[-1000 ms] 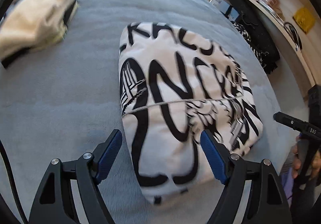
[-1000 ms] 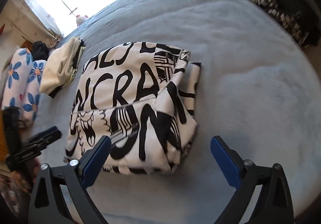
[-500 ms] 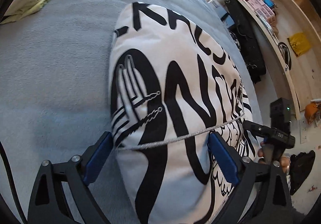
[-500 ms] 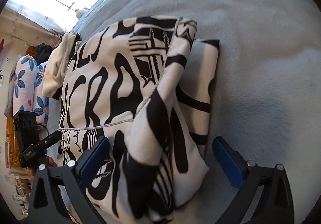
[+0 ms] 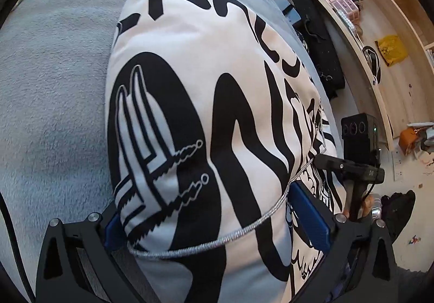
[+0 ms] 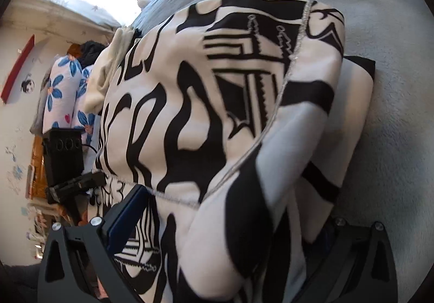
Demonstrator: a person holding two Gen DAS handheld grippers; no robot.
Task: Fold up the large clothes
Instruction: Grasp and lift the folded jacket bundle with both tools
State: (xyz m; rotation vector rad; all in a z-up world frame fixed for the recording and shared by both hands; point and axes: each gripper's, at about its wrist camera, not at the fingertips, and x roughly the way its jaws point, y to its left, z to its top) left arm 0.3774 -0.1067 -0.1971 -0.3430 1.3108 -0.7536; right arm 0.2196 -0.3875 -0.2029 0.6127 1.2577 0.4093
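A folded white garment with bold black lettering [image 5: 190,86] lies as a thick bundle on the grey bed cover [image 5: 54,58]. My left gripper [image 5: 208,210] straddles the bundle's near end, its jaws opening wide. One blue pad [image 5: 114,224] sits at the bundle's left edge and the other pad [image 5: 309,216] lies against the fabric farther right. In the right wrist view the same garment [image 6: 190,113] bulges between the fingers of my right gripper [image 6: 233,213], which stands open. Its left pad [image 6: 127,219] shows, while cloth hides the right one.
Wooden shelves [image 5: 379,18] and a black bag [image 5: 317,40] stand beyond the bed's right side. A beige folded pile [image 6: 108,69] and floral pillows [image 6: 62,86] lie behind the garment. Each gripper shows in the other's view, the right one [image 5: 350,167] and the left one [image 6: 76,183].
Both grippers have come down and forward onto the folded garment, which now fills each view between the fingers. The left jaws have spread wider.
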